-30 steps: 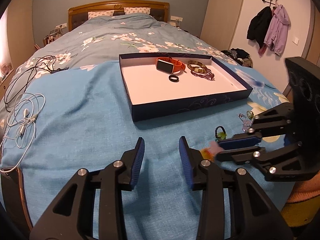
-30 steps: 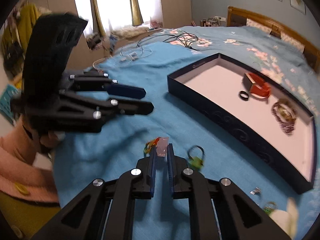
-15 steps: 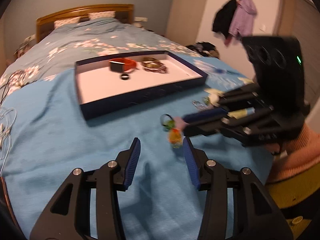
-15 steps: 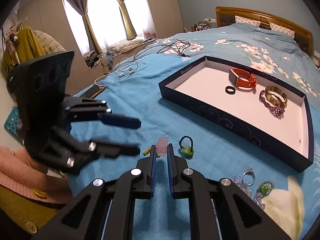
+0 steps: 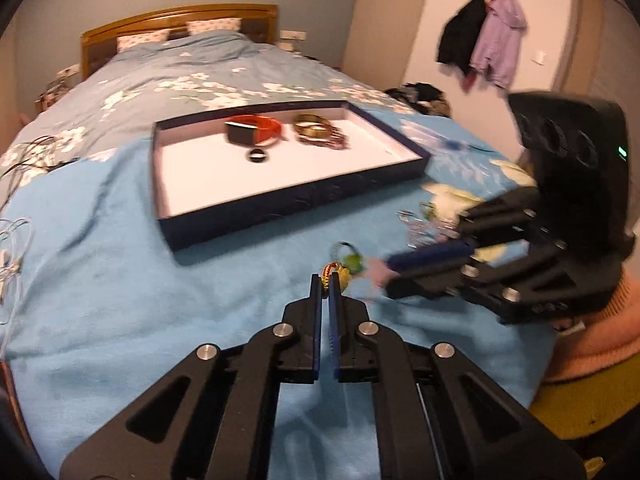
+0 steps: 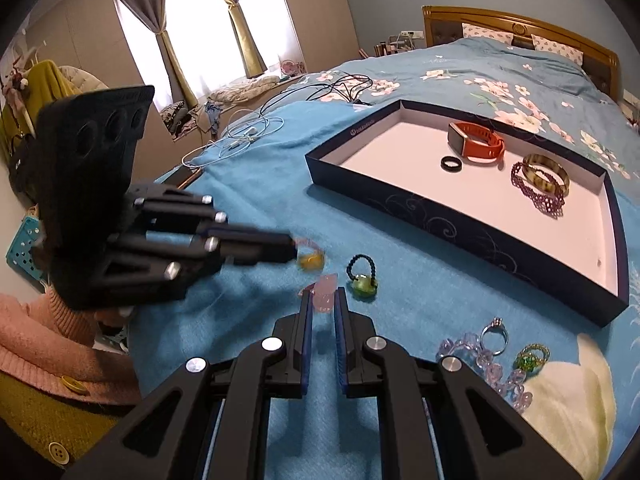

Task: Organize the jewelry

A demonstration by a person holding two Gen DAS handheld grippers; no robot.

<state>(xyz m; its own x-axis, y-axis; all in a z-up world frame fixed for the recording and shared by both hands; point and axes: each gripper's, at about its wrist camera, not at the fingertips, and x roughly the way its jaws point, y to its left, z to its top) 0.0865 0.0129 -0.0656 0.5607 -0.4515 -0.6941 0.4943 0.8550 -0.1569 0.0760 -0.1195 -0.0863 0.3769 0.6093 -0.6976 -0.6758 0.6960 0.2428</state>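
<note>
A dark blue tray (image 5: 288,204) with a white floor lies on the blue bedspread; it holds an orange watch (image 5: 256,130), a black ring (image 5: 257,155), a gold bangle (image 5: 312,128) and a purple bracelet (image 6: 538,192). My left gripper (image 5: 326,278) is shut on a yellow pendant with a red-gold cord (image 5: 334,271); the gripper also shows in the right wrist view (image 6: 290,250). My right gripper (image 6: 323,298) is shut on a pink pendant (image 6: 324,290). A green pendant on a black bead loop (image 6: 362,278) lies beside it on the bedspread.
Loose rings and a clear bead bracelet (image 6: 494,354) lie on the bedspread at my right, near a white flower print. White and black cables (image 6: 248,134) lie at the far left edge of the bed. Coats (image 5: 480,40) hang on the wall.
My left gripper has closed on the yellow pendant, which was lying between its open fingers. My right gripper still holds the pink pendant; both views have shifted slightly.
</note>
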